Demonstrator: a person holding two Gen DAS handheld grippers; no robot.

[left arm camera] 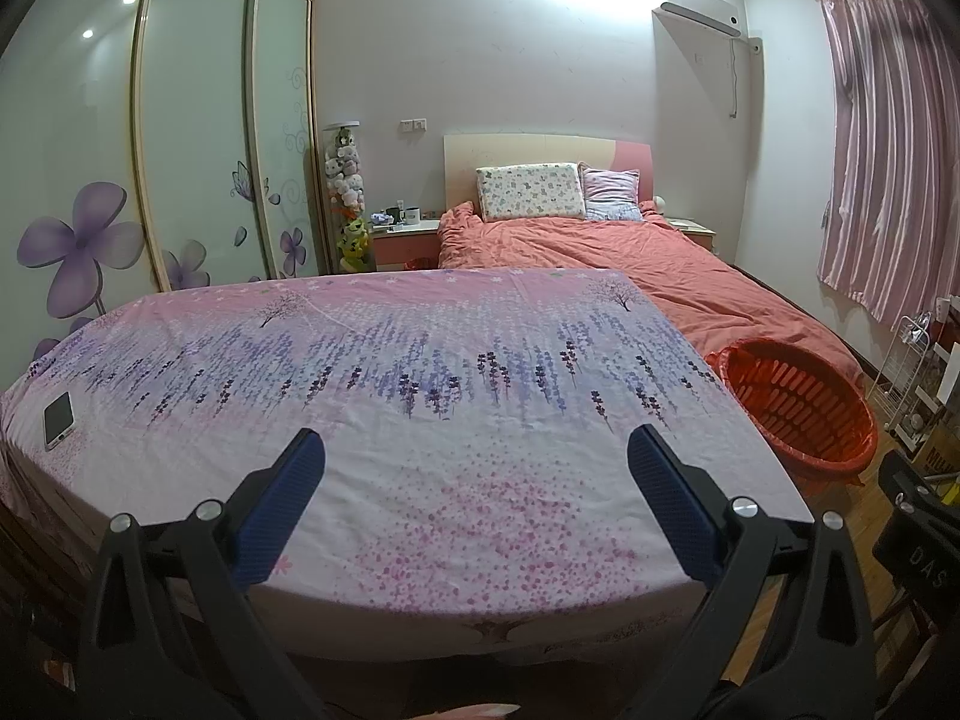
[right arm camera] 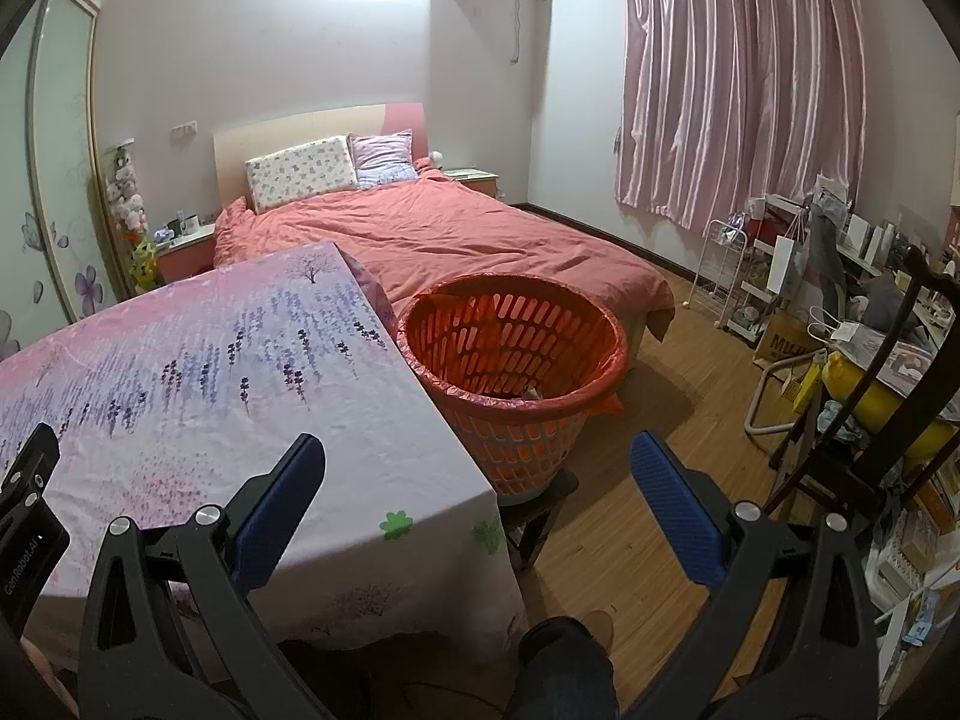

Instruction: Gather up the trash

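Bed: far side of room, salmon quilt, two pillows at headboard.
Table: near, draped in pink-and-lavender floral cloth.
Basket: orange, slotted, lined with a red bag, just beside the table's right edge on a low stand; a small pale scrap lies at its bottom.
Left gripper: jaws wide, empty, above the table's near part.
Right gripper: jaws wide, empty, over the table's near right corner, near the basket.
Phone: flat on the cloth, far left.

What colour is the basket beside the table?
Orange-red basket, clearest in the right wrist view.
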